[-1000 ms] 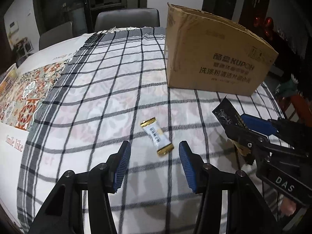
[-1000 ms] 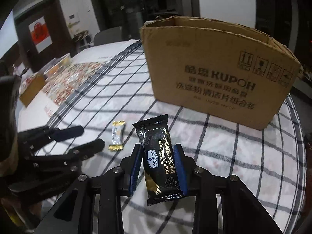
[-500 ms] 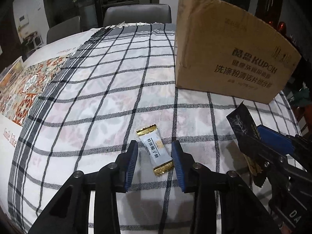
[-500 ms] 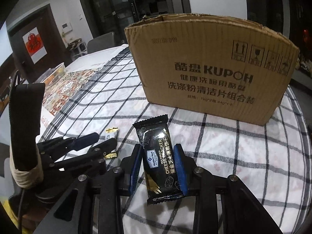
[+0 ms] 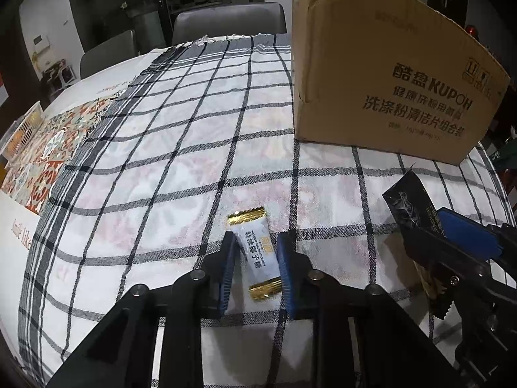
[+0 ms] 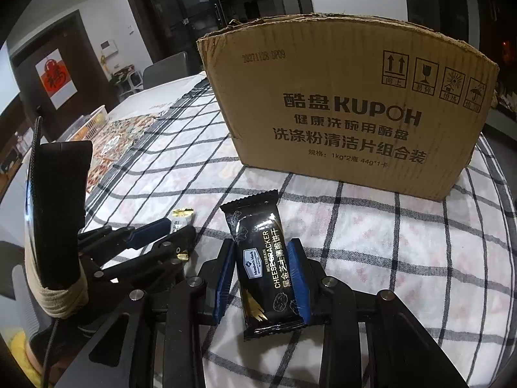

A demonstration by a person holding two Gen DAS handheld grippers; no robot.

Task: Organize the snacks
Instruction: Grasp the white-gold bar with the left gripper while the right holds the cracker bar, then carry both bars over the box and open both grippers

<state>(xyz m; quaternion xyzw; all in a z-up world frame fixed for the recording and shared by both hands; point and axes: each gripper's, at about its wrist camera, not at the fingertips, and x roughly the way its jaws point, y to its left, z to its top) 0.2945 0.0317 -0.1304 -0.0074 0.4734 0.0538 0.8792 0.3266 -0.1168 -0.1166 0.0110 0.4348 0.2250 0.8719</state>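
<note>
My left gripper (image 5: 255,271) has a matte black frame whose 2 arms splay toward 5 and 7 o'clock, each carrying round silver screws. Its fingers (image 5: 227,274) wear ribbed blue pads. My right gripper (image 6: 263,281) is built the same: black struts, silver screws, blue-padded fingers (image 6: 297,278). Beige cord is wound around the left unit's black handle at 9 o'clock.

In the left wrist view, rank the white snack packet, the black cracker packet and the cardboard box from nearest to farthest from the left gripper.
1. white snack packet: between the left gripper's jaws.
2. black cracker packet: to the right, in the right gripper.
3. cardboard box: far right, behind.
</note>
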